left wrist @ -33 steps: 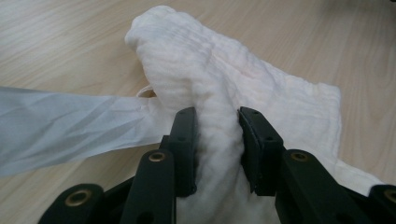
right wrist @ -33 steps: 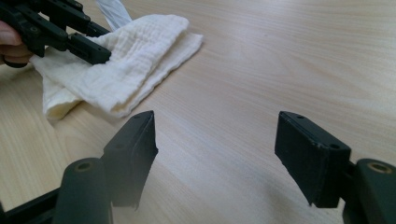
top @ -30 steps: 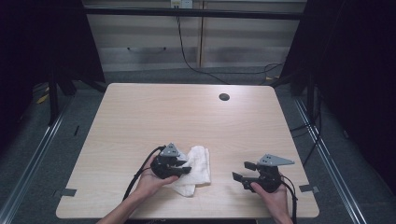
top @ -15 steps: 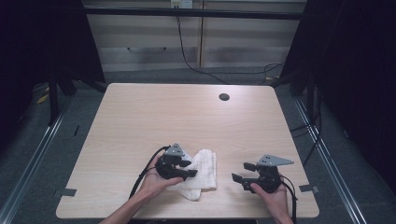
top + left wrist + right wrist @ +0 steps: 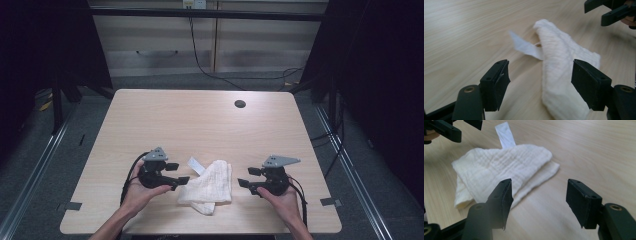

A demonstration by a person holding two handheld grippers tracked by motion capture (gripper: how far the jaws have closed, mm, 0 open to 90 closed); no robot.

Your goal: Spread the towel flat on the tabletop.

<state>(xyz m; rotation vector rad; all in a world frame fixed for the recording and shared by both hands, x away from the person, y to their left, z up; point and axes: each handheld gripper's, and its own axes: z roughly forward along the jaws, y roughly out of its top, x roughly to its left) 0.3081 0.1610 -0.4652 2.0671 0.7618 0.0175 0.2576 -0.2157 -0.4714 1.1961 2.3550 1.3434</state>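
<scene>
Left gripper, lower left of the high view: jaws have just been opening, wide, holding nothing; folded white cloth just beside. Right gripper: jaws closing slightly, gaping. Left gripper view: cloth untouched. Right gripper view: same.

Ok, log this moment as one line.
left gripper: jaws just opening, empty | right gripper: open, empty | cloth: folded on table, between grippers

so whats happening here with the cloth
A person at a wooden table is working on a folded white cloth with two tools. The left hand-held gripper has just been opening its jaws and sits at the cloth's left edge, nothing between them. The right hand-held gripper is open beside the cloth's right edge, apart from it. The cloth lies free.
</scene>
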